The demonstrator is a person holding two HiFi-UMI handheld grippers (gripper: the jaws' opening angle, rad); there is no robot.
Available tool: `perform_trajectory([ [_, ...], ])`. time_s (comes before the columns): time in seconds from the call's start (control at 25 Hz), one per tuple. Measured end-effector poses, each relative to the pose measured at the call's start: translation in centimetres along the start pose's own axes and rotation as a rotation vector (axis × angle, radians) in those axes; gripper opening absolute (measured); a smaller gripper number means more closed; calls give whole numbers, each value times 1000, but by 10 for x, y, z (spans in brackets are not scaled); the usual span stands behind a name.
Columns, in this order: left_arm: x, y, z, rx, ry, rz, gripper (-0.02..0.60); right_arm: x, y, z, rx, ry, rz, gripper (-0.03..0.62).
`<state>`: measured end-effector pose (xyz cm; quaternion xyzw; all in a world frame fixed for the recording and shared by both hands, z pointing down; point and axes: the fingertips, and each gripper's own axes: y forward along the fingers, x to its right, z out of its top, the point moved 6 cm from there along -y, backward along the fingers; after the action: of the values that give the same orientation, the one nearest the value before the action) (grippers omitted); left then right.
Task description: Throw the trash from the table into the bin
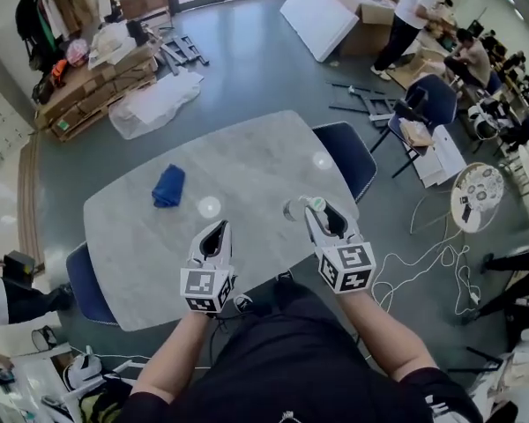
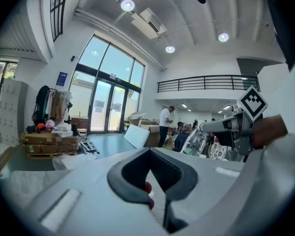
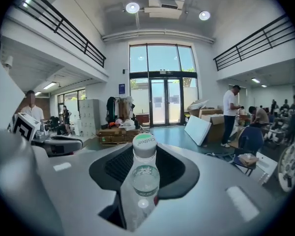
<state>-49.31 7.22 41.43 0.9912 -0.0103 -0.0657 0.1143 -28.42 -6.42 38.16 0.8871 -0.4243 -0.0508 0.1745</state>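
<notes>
Our right gripper (image 1: 317, 210) grips a clear plastic bottle (image 3: 145, 178); the green-edged white cap reads roughly "Cestbon". In the head view it sits centre-right, over the marble-patterned oval table (image 1: 247, 161), mostly hidden by the jaws. Our left gripper (image 1: 217, 229) is clenched on nothing. A crumpled blue cloth (image 1: 168, 186) lies left of centre.

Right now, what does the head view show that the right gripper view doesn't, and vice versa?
Head view only: the blue cloth lying on the table. Right gripper view only: the ceiling lights and the balcony railings. Both: the clear bottle clamped in the right gripper, and the person in a white shirt by the cardboard boxes.
</notes>
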Motion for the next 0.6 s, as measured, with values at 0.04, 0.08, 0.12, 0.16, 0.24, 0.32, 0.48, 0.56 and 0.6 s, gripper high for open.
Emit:
perform_trajectory([
  [0.04, 10, 6, 0, 1, 2, -25, 0, 9, -11, -3, 0, 8, -26, 170],
  [0.08, 20, 13, 1, 3, 6, -53, 0, 18, -22, -5, 0, 16, -53, 170],
  [0.12, 30, 20, 2, 4, 9, -80, 0, 27, -33, -8, 0, 24, -80, 170],
  [0.16, 39, 26, 2, 5, 12, -105, 0, 35, -43, -11, 1, 32, -105, 170],
  [0.24, 58, 35, 2, 1, 11, -149, 0, 49, -63, -18, 3, 50, -148, 170],
  [0.32, 78, 40, 0, -8, 15, -186, 0, 61, -81, -26, 5, 67, -180, 170],
  [0.48, 121, 52, -1, -18, 40, -237, 0, 89, -116, -40, 23, 105, -225, 170],
  [0.56, 144, 58, 0, -16, 55, -252, 0, 107, -133, -48, 33, 127, -241, 170],
  [0.6, 156, 61, 0, -16, 61, -258, 0, 115, -142, -53, 37, 137, -247, 170],
])
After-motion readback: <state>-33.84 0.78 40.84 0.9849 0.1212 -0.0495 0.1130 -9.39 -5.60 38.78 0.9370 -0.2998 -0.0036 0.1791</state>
